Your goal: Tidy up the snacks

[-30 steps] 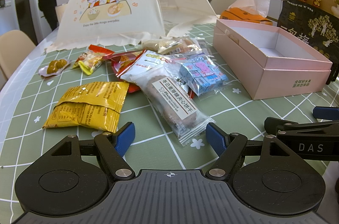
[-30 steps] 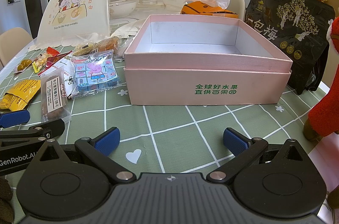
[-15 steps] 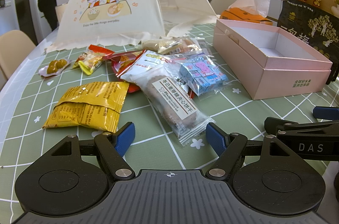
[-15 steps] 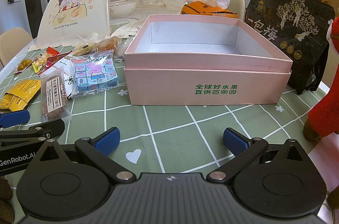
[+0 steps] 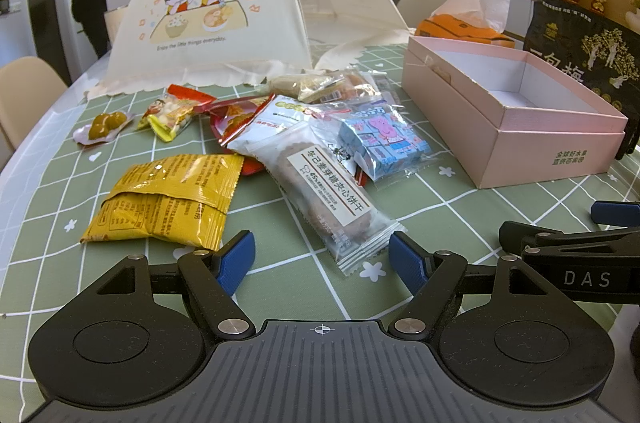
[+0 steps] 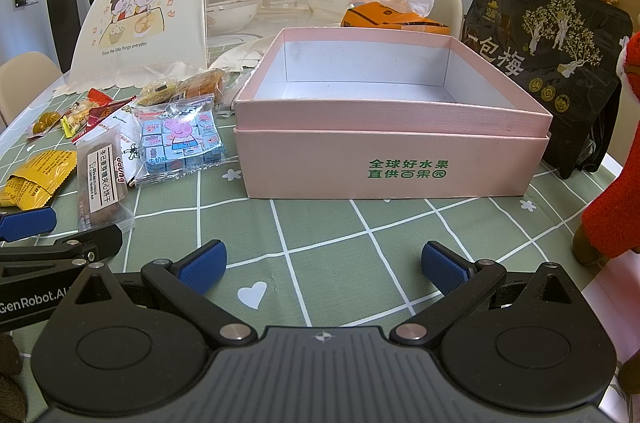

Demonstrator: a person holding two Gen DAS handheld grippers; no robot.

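Left gripper point(image 5: 321, 257): fingers spread wide, nothing held — kept low over the green checked tablecloth point(image 5: 460, 219).
Right gripper point(image 6: 323, 265): fingers also wide apart, nothing held, faced toward the pink box point(image 6: 392, 159).
Snacks: a biscuit pack point(image 5: 328, 197), a yellow packet point(image 5: 164, 201) and a blue cartoon pack point(image 5: 384, 141) are laid in a loose pile left of the box.
Pink box: open — no snack is seen inside.

Home dining room: food cover point(image 5: 224, 23), tissue box point(image 6: 394, 19).
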